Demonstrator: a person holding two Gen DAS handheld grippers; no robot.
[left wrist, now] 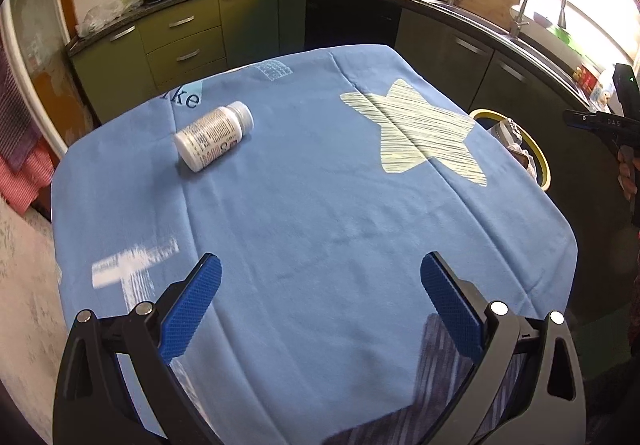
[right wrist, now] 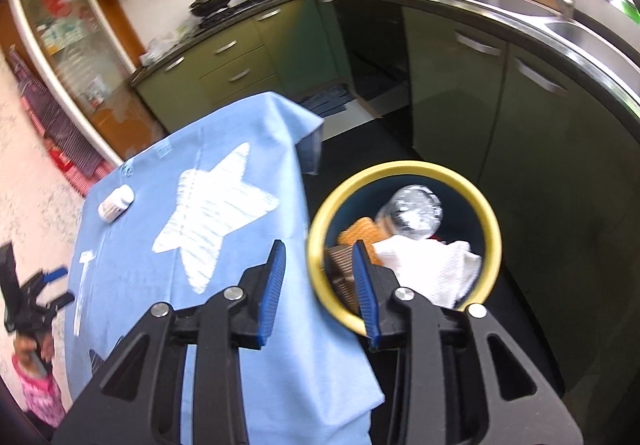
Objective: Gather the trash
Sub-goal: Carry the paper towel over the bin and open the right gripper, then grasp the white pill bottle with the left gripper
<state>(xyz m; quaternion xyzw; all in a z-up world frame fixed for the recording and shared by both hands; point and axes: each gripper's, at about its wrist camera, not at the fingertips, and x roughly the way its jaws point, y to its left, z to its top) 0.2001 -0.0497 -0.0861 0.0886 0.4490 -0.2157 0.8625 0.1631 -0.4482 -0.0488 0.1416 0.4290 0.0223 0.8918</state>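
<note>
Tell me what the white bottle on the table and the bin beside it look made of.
Bottle: likely plastic, opaque white with a matte sheen, printed paper-like label around it. Bin: probably plastic, smooth glossy yellow rim over a dark wall; the blur leaves it open.

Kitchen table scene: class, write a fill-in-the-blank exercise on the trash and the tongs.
1. The white pill bottle lies on its ____ on the blue cloth.
2. The bin has a ____ rim.
3. The cloth carries a pale ____ shape.
4. The left tongs stand ____, holding nothing.

Answers: side; yellow; star; open
</note>
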